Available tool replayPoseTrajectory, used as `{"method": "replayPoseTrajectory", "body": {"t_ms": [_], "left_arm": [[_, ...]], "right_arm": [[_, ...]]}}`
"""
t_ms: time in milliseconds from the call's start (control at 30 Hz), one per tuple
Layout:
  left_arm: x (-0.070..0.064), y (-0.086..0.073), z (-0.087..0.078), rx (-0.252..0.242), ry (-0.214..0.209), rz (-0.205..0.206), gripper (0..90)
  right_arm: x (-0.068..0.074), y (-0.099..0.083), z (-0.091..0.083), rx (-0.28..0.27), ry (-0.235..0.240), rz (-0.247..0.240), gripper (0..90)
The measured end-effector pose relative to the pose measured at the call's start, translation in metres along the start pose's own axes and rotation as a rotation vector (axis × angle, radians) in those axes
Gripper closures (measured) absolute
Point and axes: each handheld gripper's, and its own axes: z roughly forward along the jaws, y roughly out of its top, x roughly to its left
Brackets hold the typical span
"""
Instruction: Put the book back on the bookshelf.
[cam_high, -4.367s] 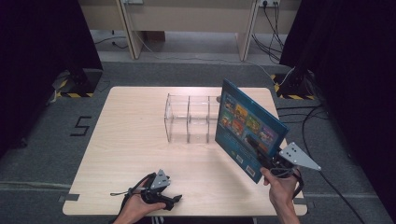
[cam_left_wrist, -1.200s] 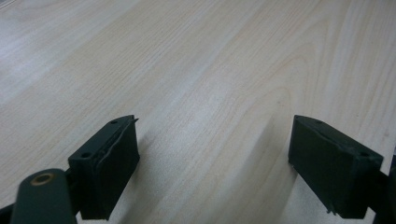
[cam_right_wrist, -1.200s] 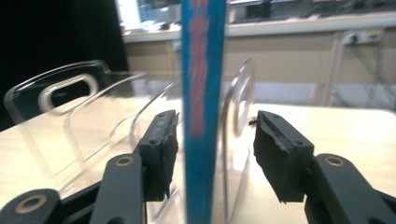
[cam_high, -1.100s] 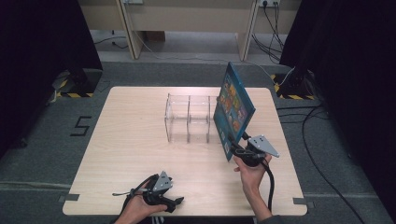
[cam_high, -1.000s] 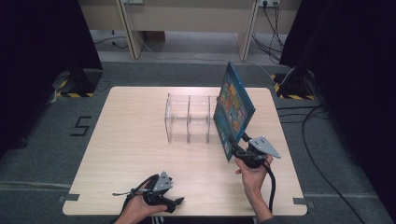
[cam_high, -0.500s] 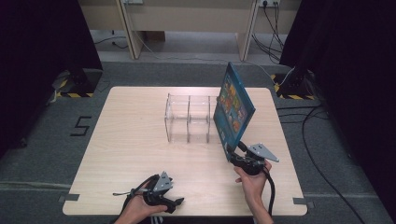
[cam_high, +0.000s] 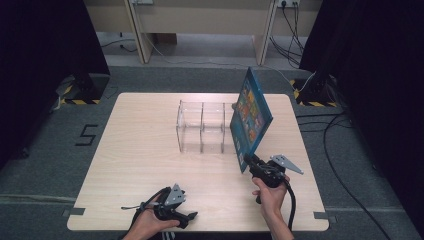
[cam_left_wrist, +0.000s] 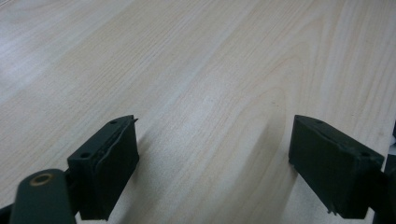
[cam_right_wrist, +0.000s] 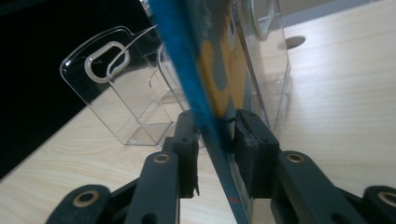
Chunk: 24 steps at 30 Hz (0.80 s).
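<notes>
One wooden table (cam_high: 140, 150) holds one clear plastic rack (cam_high: 202, 126) near its middle. The rack has three slots side by side.

There is one book (cam_high: 251, 116). It is blue, with bright cartoon pictures on its cover. It is up in the air and tilted, at the right end of the rack, with its low corner down in front of the rack. In the right gripper view the book's blue edge (cam_right_wrist: 187, 74) runs up between the two black jaws, and the rack (cam_right_wrist: 116, 88) shows just behind it.

There are two grippers, one in each hand. The right gripper (cam_high: 251, 161) is in front of the rack, toward its right end. Its jaws pinch the low corner of the book. The right hand (cam_high: 270, 192) holds it from behind.

The left gripper (cam_high: 187, 218) is far in front of the rack, near the table's front edge. It rests low by the table in the left hand (cam_high: 147, 225). In the left gripper view its two jaws are wide apart, with bare wood between them.
</notes>
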Motion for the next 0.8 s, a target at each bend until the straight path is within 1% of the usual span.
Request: {"method": "replayPoseTrajectory", "body": {"t_ms": [33, 100, 167, 233, 367, 400, 467, 600, 700, 800], "left_arm": [[0.0000, 0.0000, 0.0000, 0.000, 0.000, 0.000, 14.9], [0.0000, 0.0000, 0.0000, 0.000, 0.000, 0.001, 14.8], [0.0000, 0.0000, 0.0000, 0.000, 0.000, 0.001, 14.8], [0.0000, 0.0000, 0.0000, 0.000, 0.000, 0.001, 14.8], [0.0000, 0.0000, 0.0000, 0.000, 0.000, 0.001, 14.8], [0.0000, 0.0000, 0.0000, 0.000, 0.000, 0.001, 14.8], [0.0000, 0.0000, 0.0000, 0.000, -0.001, 0.002, 14.8], [0.0000, -0.0001, 0.0000, 0.000, -0.001, 0.002, 14.8], [0.0001, 0.0000, 0.0000, 0.000, -0.001, 0.003, 14.8], [0.0000, -0.0001, -0.0001, 0.001, -0.001, 0.004, 14.8]], "right_arm": [[-0.0006, -0.0014, 0.0006, 0.004, 0.005, 0.007, 71.0], [-0.0001, -0.0025, 0.0018, 0.010, 0.006, -0.009, 71.3], [0.0007, -0.0030, 0.0026, 0.010, 0.015, 0.005, 70.8], [0.0014, -0.0036, 0.0031, 0.012, 0.013, 0.004, 70.7], [0.0024, -0.0049, 0.0046, 0.014, 0.030, 0.023, 70.1], [0.0026, -0.0051, 0.0052, 0.017, 0.032, 0.019, 70.1], [0.0026, -0.0054, 0.0056, 0.020, 0.022, 0.000, 69.6], [0.0013, -0.0050, 0.0051, 0.026, 0.014, -0.005, 64.1], [0.0007, -0.0045, 0.0039, 0.026, 0.000, -0.018, 59.4], [-0.0003, -0.0031, 0.0029, 0.027, -0.001, -0.032, 54.8]]}}
